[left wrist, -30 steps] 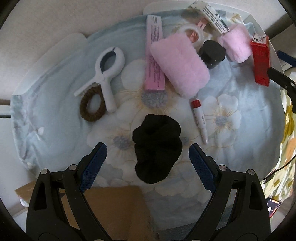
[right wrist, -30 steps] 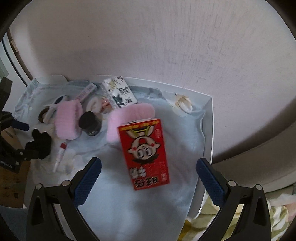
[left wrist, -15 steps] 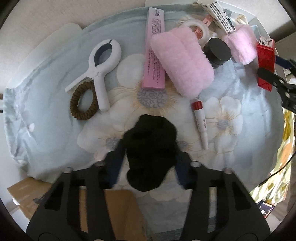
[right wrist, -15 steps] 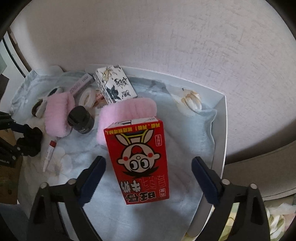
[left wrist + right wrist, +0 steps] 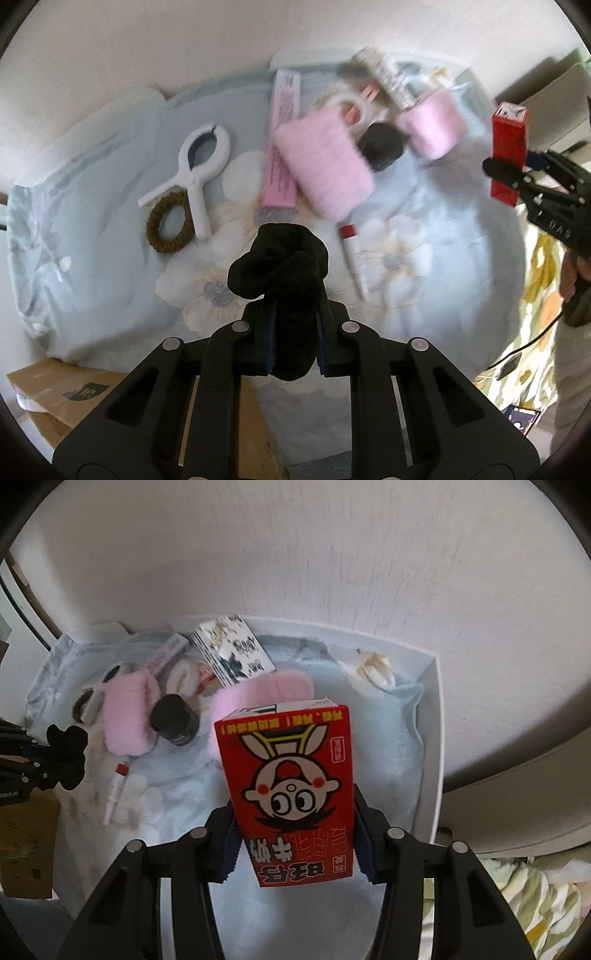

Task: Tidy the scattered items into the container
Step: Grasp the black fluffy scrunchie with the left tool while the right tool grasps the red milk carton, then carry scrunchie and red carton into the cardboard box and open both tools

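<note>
Left wrist view: left gripper (image 5: pixel 293 338) at 6 o'clock, jaws just closed nearly all the way, pressing from both sides on a black scrunchie (image 5: pixel 280 266) that bulges out above the pads, at the centre of the picture. Under it a pale blue floral cloth (image 5: pixel 92 240). At 10 o'clock a white clip (image 5: pixel 197 173), touching a brown hair tie (image 5: pixel 170 229) just below. At 12 o'clock a long pink box (image 5: pixel 281 140), beside it to the right a pink fluffy pouch (image 5: pixel 325 170), then a black jar (image 5: pixel 382 146) and a second pink fluffy piece (image 5: pixel 432 125) toward 1 o'clock. Near centre-right a small tube with red cap (image 5: pixel 354 258). At 3 o'clock the right gripper (image 5: pixel 517 173), gripping a red carton (image 5: pixel 509 147) lifted off the cloth. At 7 o'clock a brown cardboard box (image 5: pixel 48 398). Right wrist view: right gripper (image 5: pixel 293 845) at 6 o'clock, jaws just closed in, pads tight on both sides of the red carton (image 5: pixel 291 786), cartoon face upside down, at the centre. Behind, at 12 o'clock, a black-and-white printed box (image 5: pixel 232 650). At 9 o'clock the black scrunchie (image 5: pixel 68 749) in the left gripper (image 5: pixel 48 757). White tray rim (image 5: pixel 436 738) at 3 o'clock. Container for tidying: cannot tell which.
</note>
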The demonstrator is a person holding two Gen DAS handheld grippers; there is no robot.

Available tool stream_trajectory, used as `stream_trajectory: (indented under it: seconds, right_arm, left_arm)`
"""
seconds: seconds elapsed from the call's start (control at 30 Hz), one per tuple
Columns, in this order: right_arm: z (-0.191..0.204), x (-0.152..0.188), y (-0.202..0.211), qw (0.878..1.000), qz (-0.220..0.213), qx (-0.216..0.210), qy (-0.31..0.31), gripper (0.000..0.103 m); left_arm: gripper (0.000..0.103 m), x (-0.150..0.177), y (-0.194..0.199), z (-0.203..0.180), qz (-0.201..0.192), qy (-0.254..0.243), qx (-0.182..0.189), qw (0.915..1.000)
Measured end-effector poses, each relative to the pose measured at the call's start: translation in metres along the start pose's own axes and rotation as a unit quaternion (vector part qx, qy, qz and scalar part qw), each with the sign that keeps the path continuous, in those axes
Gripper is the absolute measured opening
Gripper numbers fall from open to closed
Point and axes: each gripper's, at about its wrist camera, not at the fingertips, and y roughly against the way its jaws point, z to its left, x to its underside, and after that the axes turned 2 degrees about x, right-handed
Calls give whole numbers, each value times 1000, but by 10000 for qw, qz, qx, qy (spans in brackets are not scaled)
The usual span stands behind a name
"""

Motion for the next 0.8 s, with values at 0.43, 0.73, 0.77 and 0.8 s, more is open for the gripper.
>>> stream_trajectory:
  seconds: [0.43, 0.73, 0.77, 0.8]
  right_arm:
    - [28, 7, 75, 9985, -541, 123, 5, 47]
    - [79, 26, 131, 9953, -942, -1, 204, 47]
    - [85, 29, 138, 9948, -990, -71, 205, 47]
    - [91, 31, 144, 9943, -1038, -131, 213, 47]
  left_arm:
    - [14, 6, 81, -28, -879, -242, 456, 9948]
    - [14, 66, 151, 5, -1576, -256, 597, 9854]
    - [14, 76, 159, 14, -1652, -199, 599, 9842]
    - [14, 84, 164, 20, -1699, -156, 595, 9835]
